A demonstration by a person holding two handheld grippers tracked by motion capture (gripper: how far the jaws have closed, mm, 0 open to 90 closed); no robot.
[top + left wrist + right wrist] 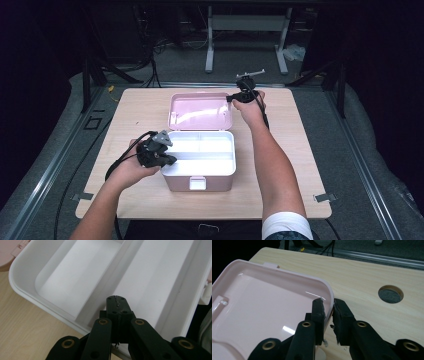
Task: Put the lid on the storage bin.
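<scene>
While your right gripper is clamping the lid rim, keep the closed left gripper bracing the box

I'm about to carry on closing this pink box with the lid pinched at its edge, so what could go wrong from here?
The right gripper pinches only the thin rim of the lid near a corner; that rim could slip out, letting the lid drop.

The left gripper, shut, sits over the white tray inside the box. If the lid swings down, it may strike that gripper.

Pulling on one corner could twist the lid or shift the box on the table.
</scene>
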